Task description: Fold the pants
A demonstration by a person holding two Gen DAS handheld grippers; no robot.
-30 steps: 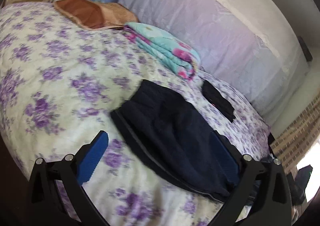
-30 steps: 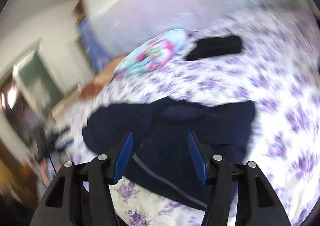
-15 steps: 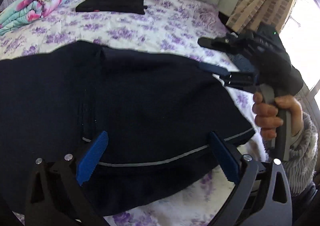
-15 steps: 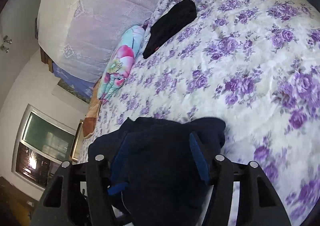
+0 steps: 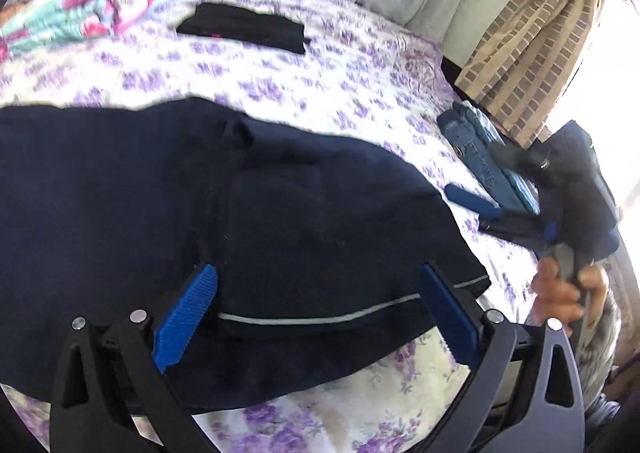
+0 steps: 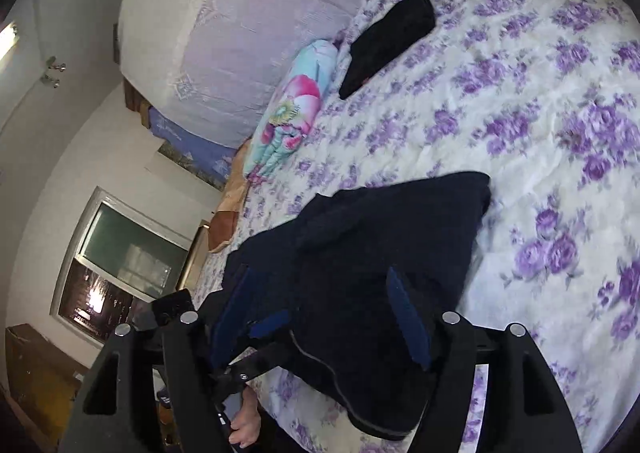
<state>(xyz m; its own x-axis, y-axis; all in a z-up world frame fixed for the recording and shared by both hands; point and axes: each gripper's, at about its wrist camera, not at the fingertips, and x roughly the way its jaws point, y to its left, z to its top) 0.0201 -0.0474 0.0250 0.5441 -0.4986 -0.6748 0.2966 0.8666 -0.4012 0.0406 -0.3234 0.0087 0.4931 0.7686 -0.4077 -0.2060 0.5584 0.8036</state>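
The dark blue pants (image 5: pixel 248 213) lie flat on the bed (image 5: pixel 360 73), near its front edge, with a thin grey stripe along the near side. Their left part runs out of the left wrist picture, so not all of them can be seen. The left gripper (image 5: pixel 316 309) hangs just above the pants with its blue fingers (image 5: pixel 186 317) spread wide apart and nothing between them. The right gripper (image 6: pixel 320 317) is over the other end of the pants, fingers also spread apart; in its own view the dark cloth hides where the tips end, so I cannot tell if they touch it. In the left view that gripper is blurry. Far back lie a black cloth (image 5: pixel 244 29) and a folded flowery blanket (image 5: pixel 84 13). Jeans (image 5: pixel 476 149) sit at the bed's edge, partly hidden.
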